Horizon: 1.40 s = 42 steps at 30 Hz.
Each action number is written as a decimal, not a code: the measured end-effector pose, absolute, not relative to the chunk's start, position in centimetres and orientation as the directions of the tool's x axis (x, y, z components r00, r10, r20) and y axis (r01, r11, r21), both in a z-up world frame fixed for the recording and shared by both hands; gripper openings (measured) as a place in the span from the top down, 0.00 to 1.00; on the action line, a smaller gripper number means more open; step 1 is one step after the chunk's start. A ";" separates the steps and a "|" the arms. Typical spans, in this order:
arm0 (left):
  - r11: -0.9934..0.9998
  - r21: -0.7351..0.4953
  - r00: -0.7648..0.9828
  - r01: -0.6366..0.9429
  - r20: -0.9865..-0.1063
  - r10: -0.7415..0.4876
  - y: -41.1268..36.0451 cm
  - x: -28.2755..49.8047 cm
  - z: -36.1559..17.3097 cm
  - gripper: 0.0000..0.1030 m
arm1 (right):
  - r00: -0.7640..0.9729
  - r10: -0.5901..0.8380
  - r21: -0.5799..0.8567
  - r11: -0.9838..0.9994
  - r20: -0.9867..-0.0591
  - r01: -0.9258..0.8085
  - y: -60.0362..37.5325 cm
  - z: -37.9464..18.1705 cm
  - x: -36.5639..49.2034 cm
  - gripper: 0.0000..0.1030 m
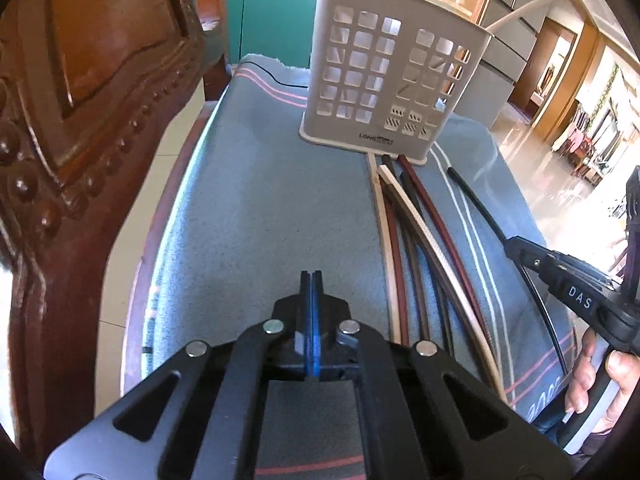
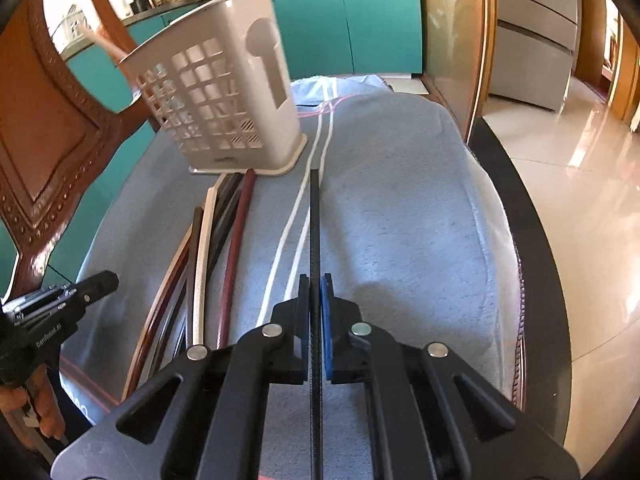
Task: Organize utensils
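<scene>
A beige perforated utensil holder point(image 1: 384, 80) stands upright at the far end of a grey-blue towel point(image 1: 260, 208); it also shows in the right wrist view point(image 2: 224, 92), with pale sticks poking out of its top. Several chopsticks point(image 1: 408, 240), cream, dark red and black, lie in a loose bundle in front of it point(image 2: 208, 248). My right gripper point(image 2: 316, 280) is shut on a black chopstick point(image 2: 315, 216) that points toward the holder, just above the towel. My left gripper point(image 1: 312, 276) is shut and empty over bare towel, left of the bundle.
A carved wooden chair back point(image 1: 80, 120) rises close on the left. The towel point(image 2: 400, 200) covers a dark-rimmed surface that drops off to a glossy tiled floor point(image 2: 580, 200) on the right. Teal cabinets point(image 2: 360, 20) stand behind.
</scene>
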<state>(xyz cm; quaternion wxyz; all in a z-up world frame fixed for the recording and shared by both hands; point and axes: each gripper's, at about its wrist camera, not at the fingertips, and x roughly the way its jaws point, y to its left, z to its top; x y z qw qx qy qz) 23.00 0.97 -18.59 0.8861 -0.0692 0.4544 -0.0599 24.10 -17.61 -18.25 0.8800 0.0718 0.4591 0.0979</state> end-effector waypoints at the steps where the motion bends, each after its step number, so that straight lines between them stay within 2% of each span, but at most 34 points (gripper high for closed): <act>1: 0.980 -0.194 0.572 0.048 -0.799 -0.186 0.9 23.2 -18.7 0.99 | 0.554 0.242 0.223 0.969 -0.797 -0.103 -17.7 -18.3 24.2 0.94; 4: 0.970 -0.228 0.549 0.084 -0.802 -0.236 -0.5 24.0 -18.9 0.99 | 0.549 0.251 0.232 0.967 -0.797 -0.105 -17.6 -18.3 24.3 0.92; 9: 0.970 -0.202 0.526 0.134 -0.815 -0.242 -3.1 24.4 -19.6 0.93 | 0.546 0.260 0.230 0.965 -0.796 -0.123 -17.2 -18.3 24.2 0.85; 16: 0.958 -0.245 0.551 0.146 -0.784 -0.285 -3.6 24.5 -19.0 0.78 | 0.537 0.268 0.239 0.963 -0.800 -0.124 -17.4 -18.5 24.2 0.83; 19: 0.967 -0.191 0.535 0.171 -0.806 -0.254 -4.9 24.6 -19.4 0.75 | 0.534 0.267 0.238 0.963 -0.802 -0.125 -17.2 -18.5 24.3 0.83; 20: 0.969 -0.177 0.540 0.171 -0.806 -0.243 -5.1 24.6 -19.7 0.71 | 0.534 0.267 0.237 0.963 -0.802 -0.126 -17.2 -18.5 24.3 0.83; 22: 0.970 -0.187 0.535 0.158 -0.809 -0.243 -4.8 24.8 -19.7 0.72 | 0.535 0.267 0.236 0.963 -0.802 -0.128 -17.2 -18.5 24.3 0.83; 23: 0.969 -0.203 0.533 0.145 -0.809 -0.249 -4.5 24.9 -19.7 0.77 | 0.535 0.265 0.233 0.964 -0.802 -0.127 -17.2 -18.5 24.3 0.83; 26: 0.969 -0.220 0.531 0.112 -0.811 -0.245 -3.4 25.1 -19.9 0.83 | 0.533 0.257 0.228 0.966 -0.806 -0.120 -17.4 -18.7 24.2 0.82; 32: 0.982 -0.148 0.538 0.117 -0.822 -0.188 -3.6 24.4 -19.6 0.95 | 0.520 0.249 0.217 0.968 -0.817 -0.122 -17.1 -19.0 24.4 0.81; 35: 0.985 -0.126 0.520 0.117 -0.837 -0.168 -3.5 23.4 -19.4 0.95 | 0.520 0.256 0.219 0.967 -0.815 -0.132 -17.0 -18.8 24.4 0.77; 37: 0.983 -0.140 0.505 0.120 -0.844 -0.182 -2.9 23.0 -19.4 0.95 | 0.525 0.251 0.203 0.968 -0.813 -0.148 -16.7 -18.6 24.5 0.67; 40: 0.981 -0.161 0.484 0.107 -0.853 -0.193 -2.4 23.9 -19.2 0.94 | 0.533 0.195 0.116 0.977 -0.824 -0.177 -15.4 -18.4 25.5 0.65; 42: 0.985 -0.127 0.475 0.120 -0.863 -0.169 -2.6 25.4 -19.1 0.87 | 0.531 0.165 0.079 0.980 -0.831 -0.181 -14.8 -18.4 26.4 0.65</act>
